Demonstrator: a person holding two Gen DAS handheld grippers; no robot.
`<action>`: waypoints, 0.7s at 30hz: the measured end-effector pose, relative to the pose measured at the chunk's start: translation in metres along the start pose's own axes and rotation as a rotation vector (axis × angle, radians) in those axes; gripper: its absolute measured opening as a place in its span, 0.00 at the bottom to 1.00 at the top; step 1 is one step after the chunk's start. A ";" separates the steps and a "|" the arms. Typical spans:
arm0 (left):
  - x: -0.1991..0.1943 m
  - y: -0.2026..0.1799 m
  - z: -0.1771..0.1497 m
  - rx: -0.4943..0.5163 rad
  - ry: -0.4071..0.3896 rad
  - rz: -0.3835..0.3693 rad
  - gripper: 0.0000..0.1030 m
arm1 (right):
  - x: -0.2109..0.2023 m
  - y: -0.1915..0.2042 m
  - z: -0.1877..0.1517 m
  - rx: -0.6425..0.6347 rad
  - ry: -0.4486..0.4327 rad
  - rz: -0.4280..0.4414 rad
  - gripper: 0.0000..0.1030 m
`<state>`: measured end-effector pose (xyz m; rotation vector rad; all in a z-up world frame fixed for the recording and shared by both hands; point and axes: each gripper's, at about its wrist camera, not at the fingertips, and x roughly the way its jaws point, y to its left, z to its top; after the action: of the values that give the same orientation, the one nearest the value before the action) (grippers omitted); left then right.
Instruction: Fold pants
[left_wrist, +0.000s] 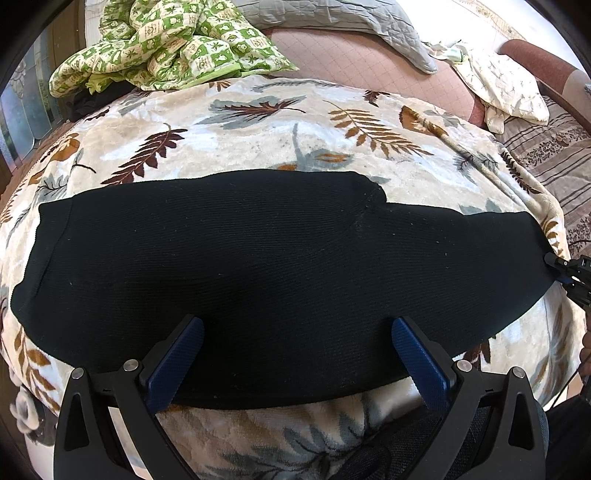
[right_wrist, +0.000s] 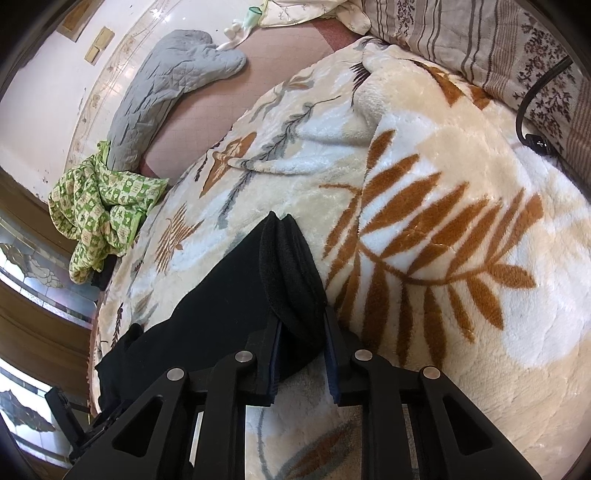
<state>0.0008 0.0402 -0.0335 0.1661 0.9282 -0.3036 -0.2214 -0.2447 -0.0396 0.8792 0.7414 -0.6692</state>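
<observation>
Bed w/ leaf-print blanket carries the black pants, laid flat across it, legs already stacked. Left claw gapes wide, empty, over near edge. Right claw pinches bunched hem end. Prob next: lift hem clear, carry toward waistband, keep edges aligned, no drag.
</observation>
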 end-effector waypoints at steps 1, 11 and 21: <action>0.000 0.000 0.000 0.000 0.000 0.000 0.99 | 0.000 0.000 0.000 0.001 -0.001 0.002 0.17; 0.000 0.000 0.000 0.003 0.001 -0.002 0.99 | -0.018 0.015 0.002 -0.042 -0.067 0.138 0.09; 0.000 0.000 0.000 0.003 0.001 -0.004 0.99 | -0.040 0.079 -0.014 -0.281 -0.137 0.303 0.09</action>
<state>0.0006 0.0403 -0.0331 0.1673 0.9295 -0.3081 -0.1873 -0.1866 0.0196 0.6616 0.5481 -0.3416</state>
